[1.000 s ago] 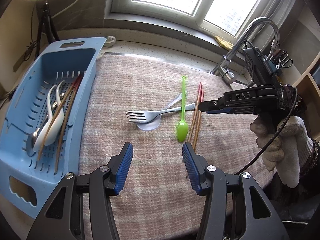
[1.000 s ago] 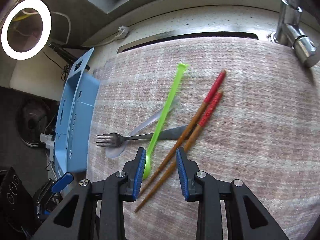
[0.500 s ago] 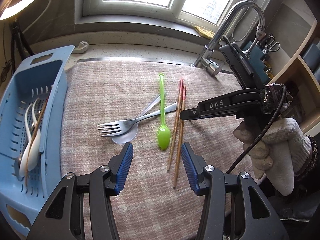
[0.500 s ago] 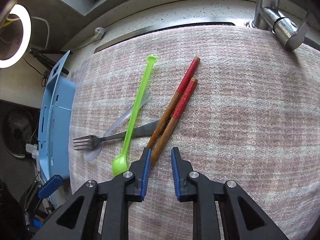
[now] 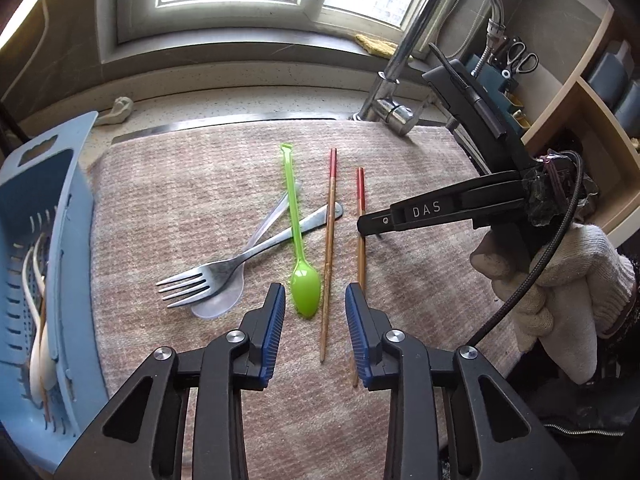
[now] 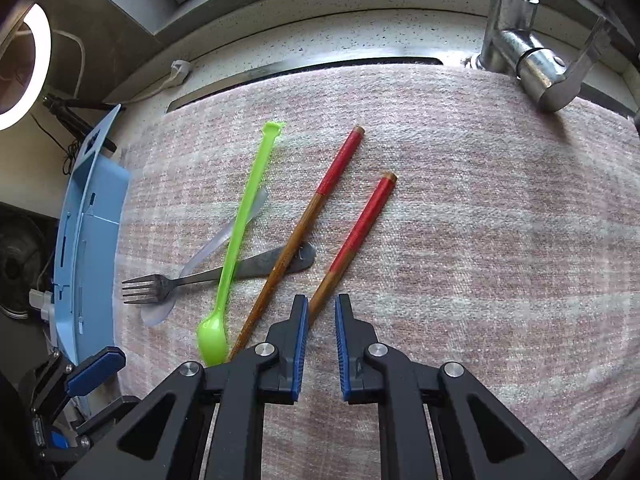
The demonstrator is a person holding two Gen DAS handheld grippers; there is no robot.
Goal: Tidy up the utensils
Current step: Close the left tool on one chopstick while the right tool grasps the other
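Note:
Two red-topped wooden chopsticks lie apart on the pink checked cloth [image 5: 180, 200]. My right gripper [image 6: 322, 320] points steeply down over the right chopstick [image 6: 360, 228]. Its jaws are closing, and the stick's lower part runs between them against the left pad, with a gap still showing. My left gripper [image 5: 316, 320] is also closing, around the thin end of the left chopstick [image 5: 330, 232] without touching it. The green spoon [image 5: 296, 232] has its bowl just ahead of the left gripper's tips. It crosses a metal fork [image 5: 224, 268] and a clear plastic spoon [image 5: 218, 304].
A blue slotted basket [image 5: 48, 184] at the left edge holds white spoons and brown chopsticks. A chrome faucet [image 5: 400, 60] stands behind the cloth's far right corner. A gloved hand [image 5: 560, 272] holds the right gripper [image 5: 362, 226]. Shelves and scissors [image 5: 520, 56] are at the right.
My left gripper slid right, from in front of the fork to the green spoon and chopsticks, and its jaws narrowed. The right jaws narrowed too. The right chopstick now lies apart from its twin.

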